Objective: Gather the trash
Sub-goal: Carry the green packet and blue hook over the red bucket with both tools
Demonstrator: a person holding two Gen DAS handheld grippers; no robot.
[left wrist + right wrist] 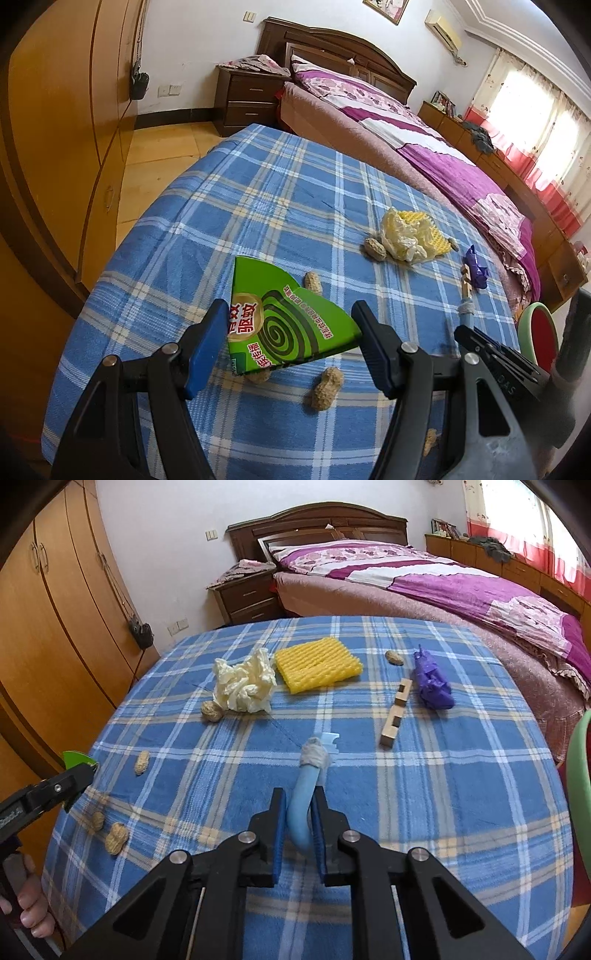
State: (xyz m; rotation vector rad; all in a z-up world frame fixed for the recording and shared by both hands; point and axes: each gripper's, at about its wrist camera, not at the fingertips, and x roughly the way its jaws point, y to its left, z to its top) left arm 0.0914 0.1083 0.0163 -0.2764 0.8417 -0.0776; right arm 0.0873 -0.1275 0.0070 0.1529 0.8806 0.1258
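My left gripper (pixel 290 308) is shut on a green mosquito-coil box (pixel 291 325), which hangs tilted just above the blue plaid cloth (pixel 258 206) with a peanut (pixel 327 387) beneath it. My right gripper (pixel 298 794) is shut on a light-blue curved handle (pixel 303 805) with a grey-wrapped end (pixel 314 755), over the cloth's near middle. On the cloth lie a crumpled cream bag (pixel 245 685), a yellow foam net (pixel 317 662), a purple wrapper (pixel 432 683), a wooden block (pixel 395 712) and several peanuts (pixel 141 762).
A green-rimmed tub (pixel 580 775) stands off the table's right edge. A bed (pixel 443 579) with purple bedding runs behind and to the right. Orange wardrobes (pixel 55 609) line the left. A hand (pixel 26 904) holds the left gripper's handle at the lower left.
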